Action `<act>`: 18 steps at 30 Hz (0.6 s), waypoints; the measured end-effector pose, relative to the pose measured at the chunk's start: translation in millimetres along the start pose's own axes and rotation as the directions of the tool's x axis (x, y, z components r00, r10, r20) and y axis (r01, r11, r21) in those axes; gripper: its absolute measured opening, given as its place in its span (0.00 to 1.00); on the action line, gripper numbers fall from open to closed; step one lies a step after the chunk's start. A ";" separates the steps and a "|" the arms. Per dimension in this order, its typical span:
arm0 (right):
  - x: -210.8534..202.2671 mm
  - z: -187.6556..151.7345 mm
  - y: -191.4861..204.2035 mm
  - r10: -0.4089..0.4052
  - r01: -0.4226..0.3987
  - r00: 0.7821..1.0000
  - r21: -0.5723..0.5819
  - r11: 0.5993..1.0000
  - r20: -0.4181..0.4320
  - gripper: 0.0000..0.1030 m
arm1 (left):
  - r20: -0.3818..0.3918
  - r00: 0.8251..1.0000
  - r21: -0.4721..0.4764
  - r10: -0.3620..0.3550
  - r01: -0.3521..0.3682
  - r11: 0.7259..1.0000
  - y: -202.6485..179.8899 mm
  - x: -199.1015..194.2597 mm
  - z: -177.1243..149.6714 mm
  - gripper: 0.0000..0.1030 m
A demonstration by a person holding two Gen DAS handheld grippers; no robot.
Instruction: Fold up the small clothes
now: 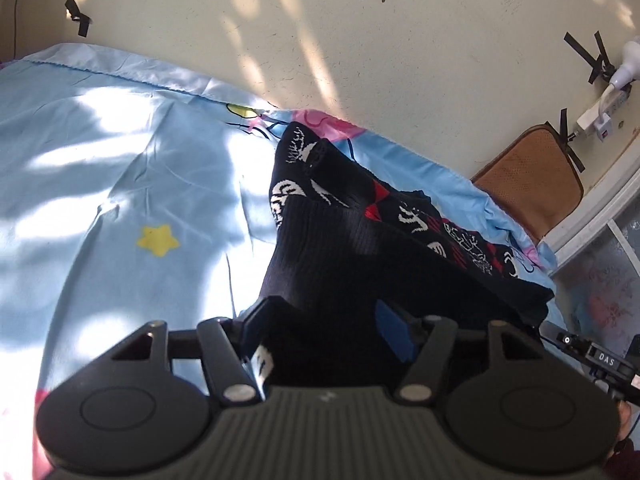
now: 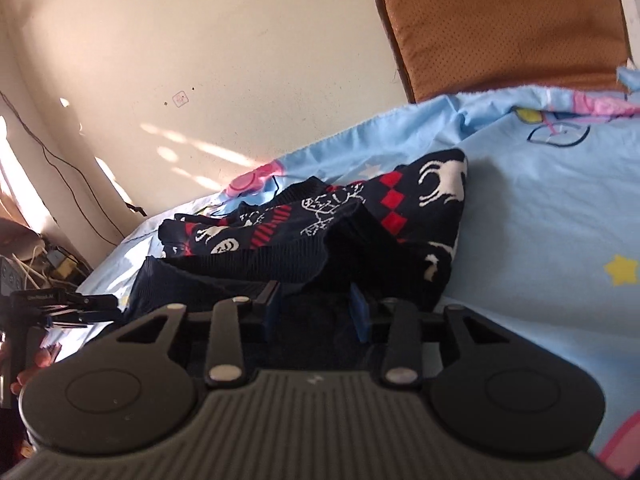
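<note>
Sweater [image 1: 360, 216] near bed's [image 1: 120, 152] far edge, ribbed hem pinched in both left gripper [image 1: 324, 332] and right gripper [image 2: 314, 308], jaws clenched, probably to carry fold across.

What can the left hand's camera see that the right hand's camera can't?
Only the left wrist view shows the white power strip taped to the wall and black tape strips. Only the right wrist view shows tangled cables in a corner. Both show the dark patterned sweater on the blue cartoon sheet, the brown cushion, and each view's own gripper, left gripper, right gripper, with sweater between the fingers.
</note>
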State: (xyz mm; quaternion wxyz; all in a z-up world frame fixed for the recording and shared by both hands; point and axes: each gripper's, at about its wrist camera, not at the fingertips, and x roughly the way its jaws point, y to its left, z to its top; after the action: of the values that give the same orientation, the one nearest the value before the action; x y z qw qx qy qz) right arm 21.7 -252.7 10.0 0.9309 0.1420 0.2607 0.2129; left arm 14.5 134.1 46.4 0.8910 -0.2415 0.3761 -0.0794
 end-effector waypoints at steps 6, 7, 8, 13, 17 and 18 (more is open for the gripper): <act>-25.9 -25.2 -1.3 -0.113 0.114 0.993 -0.042 0.993 0.036 0.48 | 0.013 1.000 -0.024 0.004 -0.004 1.000 10.1 -16.5 -10.9 0.78; -24.6 -28.9 -1.9 -0.115 0.115 0.993 -0.038 0.993 0.022 0.47 | -0.002 1.000 -0.029 -0.010 0.010 1.000 10.6 -11.8 -11.9 0.62; -21.0 -31.5 -1.1 -0.115 0.115 0.993 -0.036 0.993 0.000 0.42 | -0.021 0.999 -0.032 -0.025 0.024 0.999 11.1 -7.0 -12.5 0.50; -26.7 -32.4 11.8 -0.137 0.137 0.991 -0.058 0.989 0.007 0.08 | -0.050 0.997 -0.054 -0.063 0.060 0.997 9.2 -9.9 -22.7 0.12; -55.9 -32.8 19.7 -0.070 0.070 0.997 -0.021 0.997 0.017 0.08 | -0.037 0.988 -0.076 -0.151 0.148 0.986 6.4 -47.1 -35.0 0.10; -61.2 -35.1 20.7 -0.063 0.064 0.998 -0.012 0.998 0.012 0.08 | -0.038 0.987 -0.076 -0.153 0.150 0.986 5.5 -56.5 -41.6 0.10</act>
State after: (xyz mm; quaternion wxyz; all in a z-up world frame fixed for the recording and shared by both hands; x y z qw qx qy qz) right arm -51.5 -258.1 14.9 0.9395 0.1290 0.2585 0.1840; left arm -55.0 141.8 54.5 0.8644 -0.3000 0.3789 -0.1384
